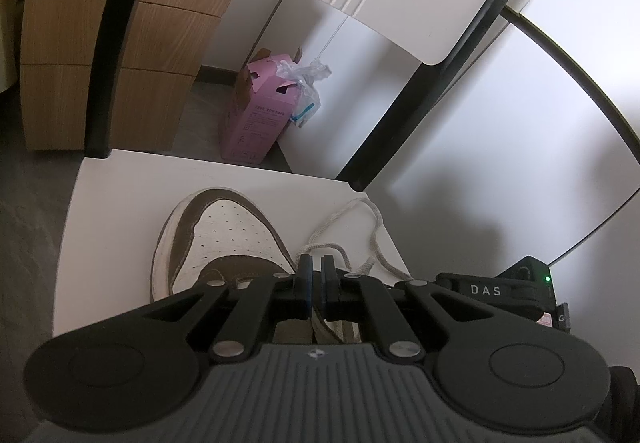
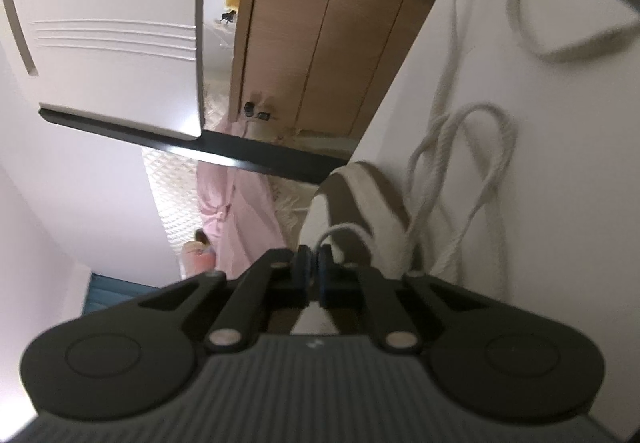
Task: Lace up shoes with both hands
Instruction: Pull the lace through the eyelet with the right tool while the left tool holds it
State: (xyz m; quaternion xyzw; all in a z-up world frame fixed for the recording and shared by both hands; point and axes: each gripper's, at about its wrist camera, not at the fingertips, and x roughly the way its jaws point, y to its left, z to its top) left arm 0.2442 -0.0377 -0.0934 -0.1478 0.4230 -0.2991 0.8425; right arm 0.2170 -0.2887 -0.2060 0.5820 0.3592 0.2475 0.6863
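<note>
A brown-and-white perforated leather sneaker (image 1: 224, 239) is laid on a white tabletop (image 1: 116, 199), toe toward twelve o'clock in the left wrist view. Its cream woven lace (image 1: 362, 231) is looped loosely at two o'clock of the toe. The left gripper (image 1: 316, 263) is clenched on a strand of the lace above the shoe's throat. The right gripper (image 2: 313, 255) is likewise closed on a lace strand beside the shoe. A pink cardboard box (image 1: 256, 119) with crumpled plastic is seen on the floor at twelve o'clock, a wooden drawer cabinet (image 1: 120, 43) at ten.
</note>
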